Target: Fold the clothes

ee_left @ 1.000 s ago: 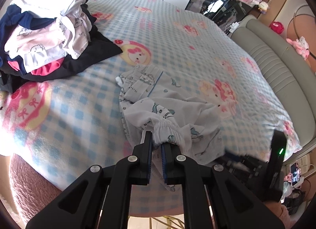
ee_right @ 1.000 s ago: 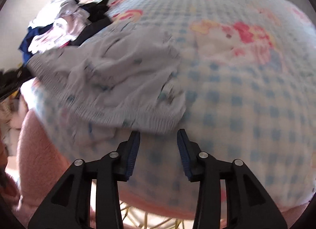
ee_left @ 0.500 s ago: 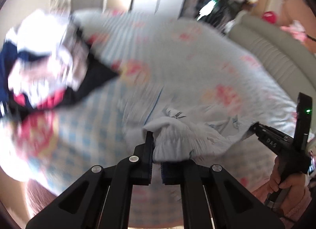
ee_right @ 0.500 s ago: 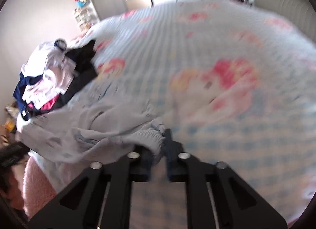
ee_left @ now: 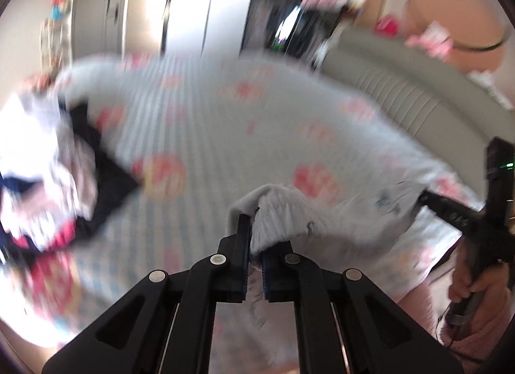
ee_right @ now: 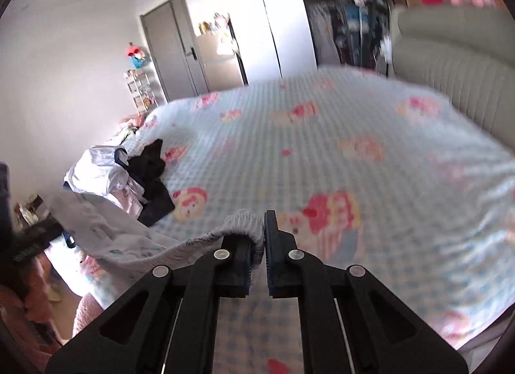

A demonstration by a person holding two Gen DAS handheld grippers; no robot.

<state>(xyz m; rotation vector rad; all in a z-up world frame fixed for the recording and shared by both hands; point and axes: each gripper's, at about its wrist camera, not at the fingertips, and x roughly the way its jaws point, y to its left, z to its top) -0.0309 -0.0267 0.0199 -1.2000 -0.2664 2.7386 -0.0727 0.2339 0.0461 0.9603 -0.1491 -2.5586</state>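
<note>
Both hand-held grippers pinch pale printed garment above bed.

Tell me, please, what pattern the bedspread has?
Pale blue checks with pink cartoon figures on the bedspread; clearest in the right wrist view.

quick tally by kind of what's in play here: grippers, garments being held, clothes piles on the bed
grippers: 2, left gripper and right gripper, each shut on the pale printed garment
garments held: 1, stretched between the two grippers
clothes piles: 1, mixed heap on the checked bedspread
total: 4
</note>
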